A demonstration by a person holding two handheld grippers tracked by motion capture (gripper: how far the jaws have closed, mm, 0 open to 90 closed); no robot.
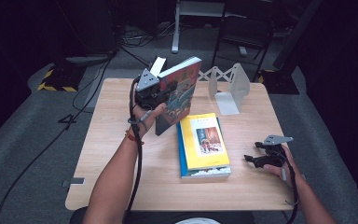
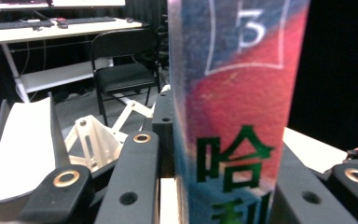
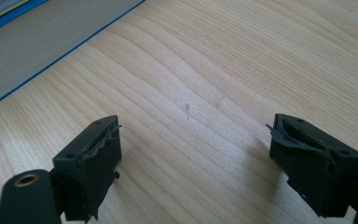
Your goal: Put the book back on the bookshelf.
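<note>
While the left gripper (image 1: pixel 161 100) held it clear of the wooden table (image 1: pixel 121 158), the thick book (image 1: pixel 179 93) stood nearly upright over the table's far left part, tilted a little, its lower corner just above the board near the person's left hand (image 1: pixel 144 116). Its front cover was a busy illustration in reds, blues and muted yellows, too small in the high view to read. Its white page block faced up and away at the top. In the left gripper view the spine (image 2: pixel 235 107) rose between the black jaws, which were clamped tight on it; the spine was red shading into blue at its edges, with a white numeral 3 in a white frame near the top and green characters lower down. Beside the held volume, a yellow-covered book (image 1: pixel 204 142) lay flat on a blue-edged one at the middle of the table, a small picture on its cover. A white metal bookend (image 1: pixel 228 88) stood at the far edge, well apart from the raised book. At the right side, the right gripper (image 1: pixel 254 159) hovered low just beside the flat stack, its jaws spread wide with bare wood between them; in the right gripper view its fingertips (image 3: pixel 95 158) gripped nothing, and the stack's blue edge (image 3: pixel 51 58) crossed the upper left corner.
</note>
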